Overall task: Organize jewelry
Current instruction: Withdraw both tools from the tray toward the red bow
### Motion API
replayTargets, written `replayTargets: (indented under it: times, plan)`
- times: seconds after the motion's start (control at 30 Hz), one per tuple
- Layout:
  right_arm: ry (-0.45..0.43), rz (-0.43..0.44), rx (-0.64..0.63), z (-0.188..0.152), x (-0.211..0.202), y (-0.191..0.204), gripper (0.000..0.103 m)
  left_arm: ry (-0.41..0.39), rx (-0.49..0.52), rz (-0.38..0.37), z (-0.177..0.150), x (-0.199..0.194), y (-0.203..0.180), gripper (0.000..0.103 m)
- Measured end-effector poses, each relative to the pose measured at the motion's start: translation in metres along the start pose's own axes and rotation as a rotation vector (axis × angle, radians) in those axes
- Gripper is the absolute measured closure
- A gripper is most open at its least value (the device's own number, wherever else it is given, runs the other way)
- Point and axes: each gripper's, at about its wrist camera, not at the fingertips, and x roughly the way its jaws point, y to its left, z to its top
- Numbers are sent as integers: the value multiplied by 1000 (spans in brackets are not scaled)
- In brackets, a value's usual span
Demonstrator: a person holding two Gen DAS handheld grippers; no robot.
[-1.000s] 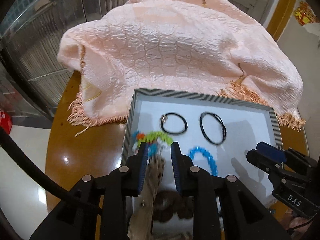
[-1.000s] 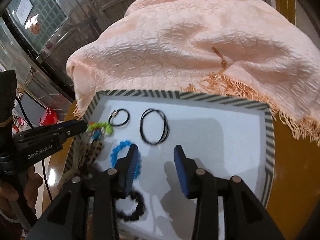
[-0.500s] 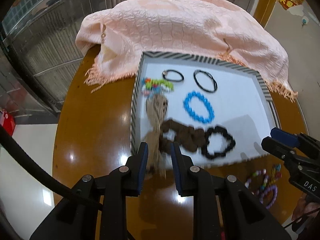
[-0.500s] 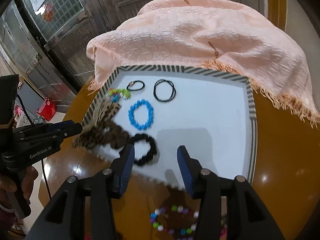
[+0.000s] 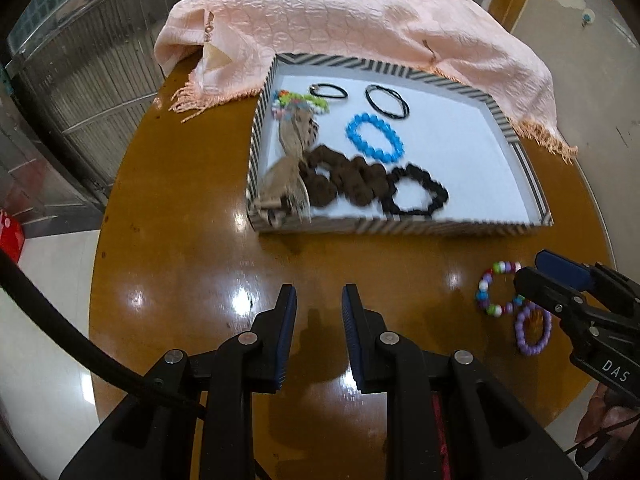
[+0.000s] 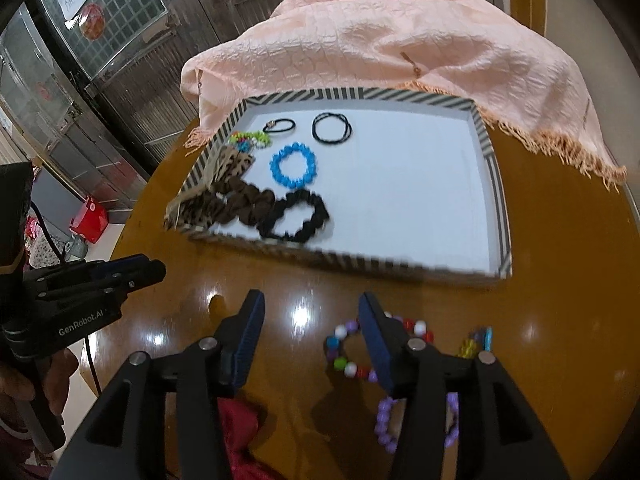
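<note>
A striped tray (image 5: 400, 226) (image 6: 492, 160) on the round brown table holds a blue bead bracelet (image 5: 374, 138) (image 6: 294, 166), a black scrunchie (image 5: 418, 196) (image 6: 296, 216), a brown scrunchie (image 5: 344, 178) (image 6: 240, 204), a leopard scrunchie (image 5: 286, 180) (image 6: 200, 204) over the tray's near-left rim, two thin black bands (image 5: 388, 102) and a green bead bracelet (image 5: 298, 100). A multicolour bead bracelet (image 5: 494, 290) (image 6: 344, 350) and a purple one (image 5: 532, 330) (image 6: 384, 420) lie on the table. My left gripper (image 5: 319, 308) is open and empty above the table. My right gripper (image 6: 310, 320) is open beside the multicolour bracelet.
A pink fringed cloth (image 5: 360, 20) (image 6: 380, 40) drapes over the table's far side behind the tray. A red cloth (image 6: 240, 432) lies under my right gripper. Small coloured clips (image 6: 478, 340) sit right of the bracelets. The table edge drops to tiled floor on the left.
Both grippers have pulled back from over the tray to above the bare table. The leopard scrunchie left my left gripper and lies over the tray's corner. The loose bracelets came into view.
</note>
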Motion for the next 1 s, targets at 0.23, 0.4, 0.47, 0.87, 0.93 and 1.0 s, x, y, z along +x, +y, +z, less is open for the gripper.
replayTargets:
  times: [0.23, 0.4, 0.47, 0.87, 0.93, 1.0]
  plan:
    - [3, -23, 20, -28, -12, -2, 52, 11, 32, -20, -18, -4, -8, 82]
    - [10, -47, 18, -45, -18, -5, 52, 30, 60, -38, -29, -3, -16, 82]
    - [15, -54, 21, -52, -20, -7, 52, 37, 69, -44, -33, -3, -19, 82]
    - [43, -99, 34, -83, -28, -27, 51, 148, 105, -216, -59, 4, -37, 70]
    - [42, -107, 45, -82, -29, -33, 51, 167, 118, -251, -62, 6, -41, 64]
    - [41, -110, 52, -80, -28, -37, 51, 174, 124, -268, -65, 7, -45, 62]
